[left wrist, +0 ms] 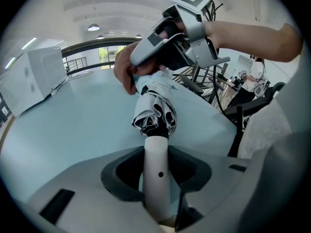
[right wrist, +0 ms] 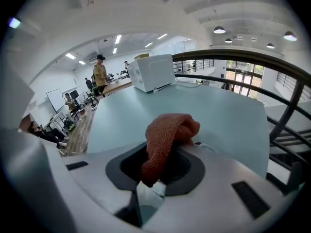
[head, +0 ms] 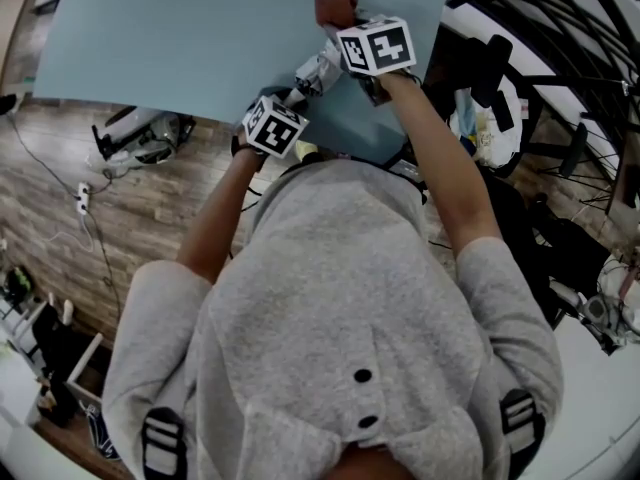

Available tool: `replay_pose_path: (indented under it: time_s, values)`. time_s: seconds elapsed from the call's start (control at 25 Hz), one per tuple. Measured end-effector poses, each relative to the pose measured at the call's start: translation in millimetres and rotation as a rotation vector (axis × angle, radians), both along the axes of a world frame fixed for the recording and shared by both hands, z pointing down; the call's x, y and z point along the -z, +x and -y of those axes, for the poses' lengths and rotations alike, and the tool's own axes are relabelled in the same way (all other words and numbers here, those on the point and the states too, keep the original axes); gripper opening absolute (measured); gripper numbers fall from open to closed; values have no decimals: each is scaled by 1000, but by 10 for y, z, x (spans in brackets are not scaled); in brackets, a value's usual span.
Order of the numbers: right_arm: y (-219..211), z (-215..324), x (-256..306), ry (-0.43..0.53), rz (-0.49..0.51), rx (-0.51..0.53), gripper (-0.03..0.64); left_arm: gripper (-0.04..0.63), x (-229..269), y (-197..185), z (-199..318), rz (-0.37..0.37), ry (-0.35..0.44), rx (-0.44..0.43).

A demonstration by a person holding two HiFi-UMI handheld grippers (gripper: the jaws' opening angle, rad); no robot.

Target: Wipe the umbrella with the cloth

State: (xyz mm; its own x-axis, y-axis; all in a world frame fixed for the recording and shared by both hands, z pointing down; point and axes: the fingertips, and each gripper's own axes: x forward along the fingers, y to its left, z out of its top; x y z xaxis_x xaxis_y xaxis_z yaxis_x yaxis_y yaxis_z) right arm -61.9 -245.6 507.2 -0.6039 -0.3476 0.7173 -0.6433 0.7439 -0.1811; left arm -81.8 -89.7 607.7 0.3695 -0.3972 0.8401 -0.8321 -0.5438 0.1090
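Observation:
A folded umbrella (left wrist: pixel 155 111) with a white handle (left wrist: pixel 156 178) points out over the pale blue table (head: pixel 200 48). My left gripper (left wrist: pixel 156 174) is shut on that handle. In the head view the umbrella (head: pixel 312 72) runs from my left gripper (head: pixel 293 98) up to my right gripper (head: pixel 347 20). My right gripper (right wrist: pixel 155 171) is shut on a rust-red knitted cloth (right wrist: pixel 165 137). In the left gripper view the cloth (left wrist: pixel 127 72) lies pressed round the umbrella's far end, under my right gripper (left wrist: pixel 146 67). A pale bit of umbrella fabric (right wrist: pixel 150 196) shows beneath the cloth.
A white box (right wrist: pixel 150 72) stands at the table's far side. Black railings and metal stands (head: pixel 545 98) crowd the right. Wooden floor (head: pixel 150 203) with cables and gear lies left. People (right wrist: pixel 100 71) stand in the background.

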Motion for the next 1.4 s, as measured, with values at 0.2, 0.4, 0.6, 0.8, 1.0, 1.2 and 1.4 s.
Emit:
replay_pose_path:
  time_s: [0.2, 0.4, 0.6, 0.8, 1.0, 1.2, 1.4]
  values:
    - [-120, -246, -133, -85, -21, 87, 83, 158, 5, 23, 3, -2, 3, 3]
    - [-264, -493, -239, -190, -31, 171, 83, 158, 10, 7, 3, -7, 0, 6]
    - [-276, -532, -247, -205, -19, 158, 83, 158, 13, 29, 20, -3, 8, 1]
    - [-309, -654, -252, -263, 8, 170, 83, 158, -10, 39, -21, 0, -1, 6]
    - [-385, -795, -242, -351, 11, 216, 83, 158, 26, 29, 40, -4, 17, 2]
    - [-450, -1083, -234, -486, 67, 276, 83, 158, 42, 10, 15, -1, 17, 6]
    - [-336, -1118, -141, -514, 106, 272, 83, 158, 31, 13, 27, -7, 14, 5]
